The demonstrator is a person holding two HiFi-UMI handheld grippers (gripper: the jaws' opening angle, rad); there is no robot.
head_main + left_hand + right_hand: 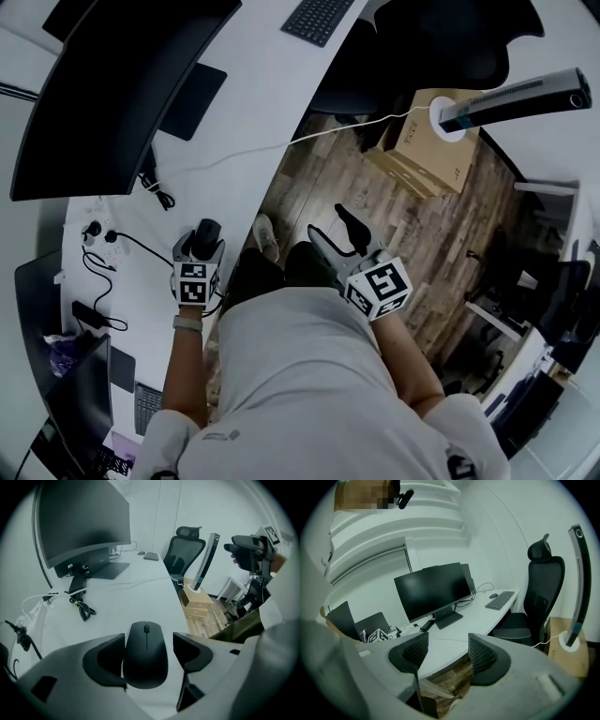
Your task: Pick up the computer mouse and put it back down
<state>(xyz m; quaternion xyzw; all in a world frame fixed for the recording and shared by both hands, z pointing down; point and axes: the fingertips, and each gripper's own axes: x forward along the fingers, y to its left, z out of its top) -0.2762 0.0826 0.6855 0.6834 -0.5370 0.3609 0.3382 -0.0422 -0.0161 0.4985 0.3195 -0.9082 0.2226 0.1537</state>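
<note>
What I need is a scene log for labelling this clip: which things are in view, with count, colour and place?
computer mouse: one, black, on the desk between the left gripper's jaws
desk: one, white, curved
monitor: one, black, on the desk
keyboard: one, dark, at the desk's far end
coiled cable: one, black, by the monitor stand
office chair: one, black, beside the desk
cardboard box: one, brown, on the wooden floor
bar lamp: one, grey, standing on the box
left gripper: one, grey, jaws apart around the mouse
right gripper: one, grey, jaws apart, empty
</note>
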